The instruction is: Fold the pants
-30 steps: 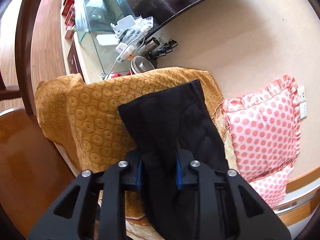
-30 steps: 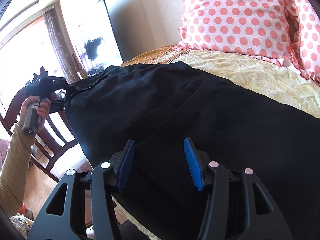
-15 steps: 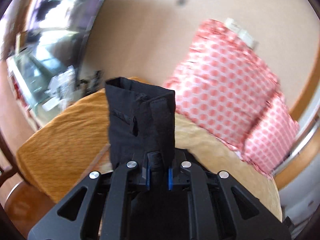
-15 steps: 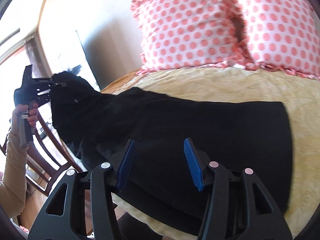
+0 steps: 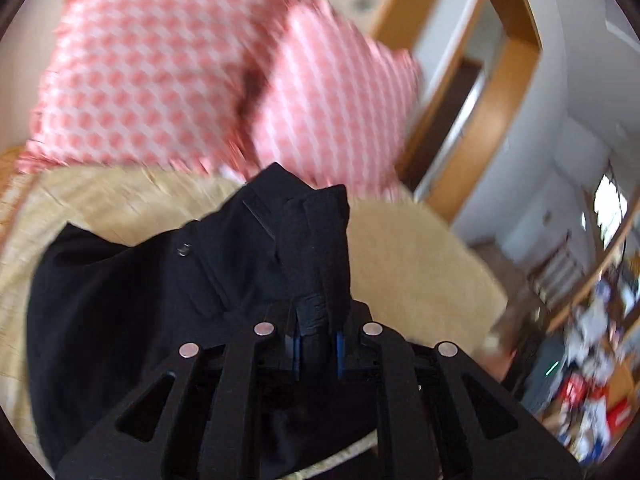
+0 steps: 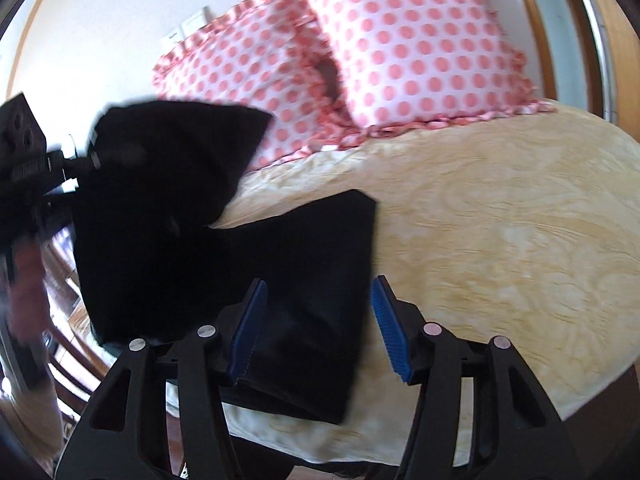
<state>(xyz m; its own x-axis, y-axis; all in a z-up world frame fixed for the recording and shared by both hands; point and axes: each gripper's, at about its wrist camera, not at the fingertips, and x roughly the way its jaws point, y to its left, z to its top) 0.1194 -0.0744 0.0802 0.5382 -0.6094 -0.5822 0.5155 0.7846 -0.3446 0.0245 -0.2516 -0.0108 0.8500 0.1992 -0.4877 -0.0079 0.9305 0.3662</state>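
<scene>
Swinging right across the bed [image 6: 500, 240], my left fingers [image 5: 316, 344] carry the pinched pants [image 6: 296, 280] end over; right fingers [image 6: 316, 332] hover wide, empty.

The black left two-finger tool [image 5: 316, 350] is clamped on raised black fabric pants [image 5: 168, 300]; the black right two-finger tool [image 6: 320, 328] hovers low, blue pads [image 6: 390, 326] spread apart.

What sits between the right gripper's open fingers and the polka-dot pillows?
In the right wrist view, the black pants lie under the right gripper, then bare cream bedspread runs up to the pillows.
</scene>
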